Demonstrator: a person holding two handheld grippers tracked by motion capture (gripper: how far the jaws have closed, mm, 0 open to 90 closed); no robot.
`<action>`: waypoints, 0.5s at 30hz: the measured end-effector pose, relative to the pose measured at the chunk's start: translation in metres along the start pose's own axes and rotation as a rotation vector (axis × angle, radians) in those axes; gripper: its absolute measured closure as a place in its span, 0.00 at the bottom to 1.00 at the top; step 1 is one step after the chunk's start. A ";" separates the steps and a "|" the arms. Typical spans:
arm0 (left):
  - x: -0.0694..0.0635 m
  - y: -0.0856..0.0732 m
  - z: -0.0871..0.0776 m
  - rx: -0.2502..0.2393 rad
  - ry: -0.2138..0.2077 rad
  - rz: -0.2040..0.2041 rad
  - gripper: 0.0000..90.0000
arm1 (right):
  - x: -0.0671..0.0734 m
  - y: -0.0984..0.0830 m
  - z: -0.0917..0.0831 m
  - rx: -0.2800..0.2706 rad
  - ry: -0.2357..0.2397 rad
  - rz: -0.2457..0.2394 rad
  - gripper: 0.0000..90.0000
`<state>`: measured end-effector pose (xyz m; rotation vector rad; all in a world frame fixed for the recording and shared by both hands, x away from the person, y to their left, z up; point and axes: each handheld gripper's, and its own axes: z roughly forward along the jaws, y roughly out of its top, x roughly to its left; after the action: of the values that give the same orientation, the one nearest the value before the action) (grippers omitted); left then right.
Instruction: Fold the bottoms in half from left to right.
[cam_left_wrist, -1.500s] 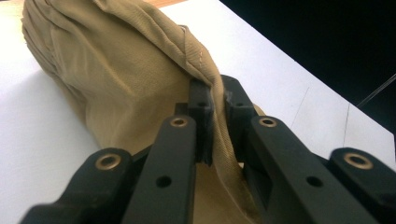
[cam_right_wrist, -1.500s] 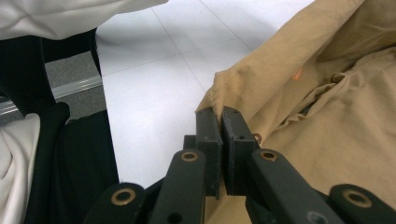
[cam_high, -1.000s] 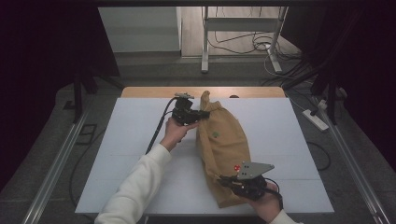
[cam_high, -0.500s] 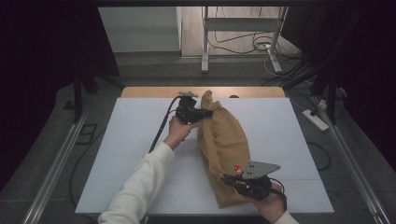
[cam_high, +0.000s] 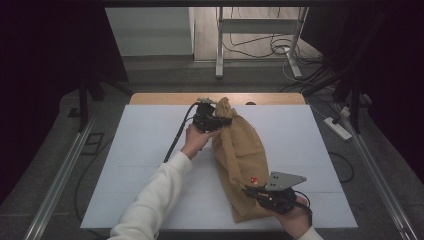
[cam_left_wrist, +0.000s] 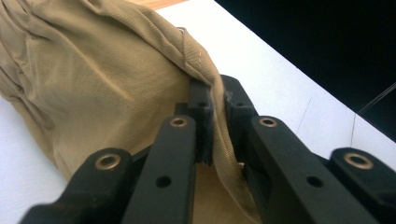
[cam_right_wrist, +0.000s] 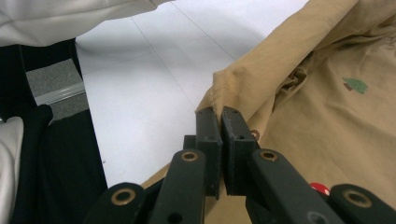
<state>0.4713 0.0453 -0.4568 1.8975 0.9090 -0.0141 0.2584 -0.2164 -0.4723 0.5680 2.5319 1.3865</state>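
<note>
The bag (cam_high: 240, 160) is pinched at its far end by the left hand-held gripper (cam_high: 223, 121). Its near end, by the table's (cam_high: 140, 150) near edge, is pinched by the right hand-held gripper (cam_high: 248, 190).

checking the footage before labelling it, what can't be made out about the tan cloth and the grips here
- Tan cloth: its underside and anything inside, high view, hidden by its own folds.
- Small prints on the cloth: too small to identify, high view and right gripper view.
- Cloth edge pinched by the left gripper: covered by the jaws, left gripper view.
- Right gripper: same, right gripper view.
</note>
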 end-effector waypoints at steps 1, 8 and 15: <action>0.000 0.000 0.001 0.001 0.002 -0.001 0.93 | 0.000 -0.001 0.000 0.004 -0.002 0.000 0.96; -0.002 0.000 0.010 0.006 0.003 -0.002 0.93 | -0.001 -0.004 -0.001 0.015 -0.008 0.007 0.96; -0.006 0.003 0.017 0.014 0.006 0.005 0.93 | -0.001 -0.004 -0.005 0.015 -0.015 0.009 0.96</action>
<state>0.4749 0.0279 -0.4611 1.9131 0.9110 -0.0113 0.2563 -0.2225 -0.4732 0.5909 2.5328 1.3627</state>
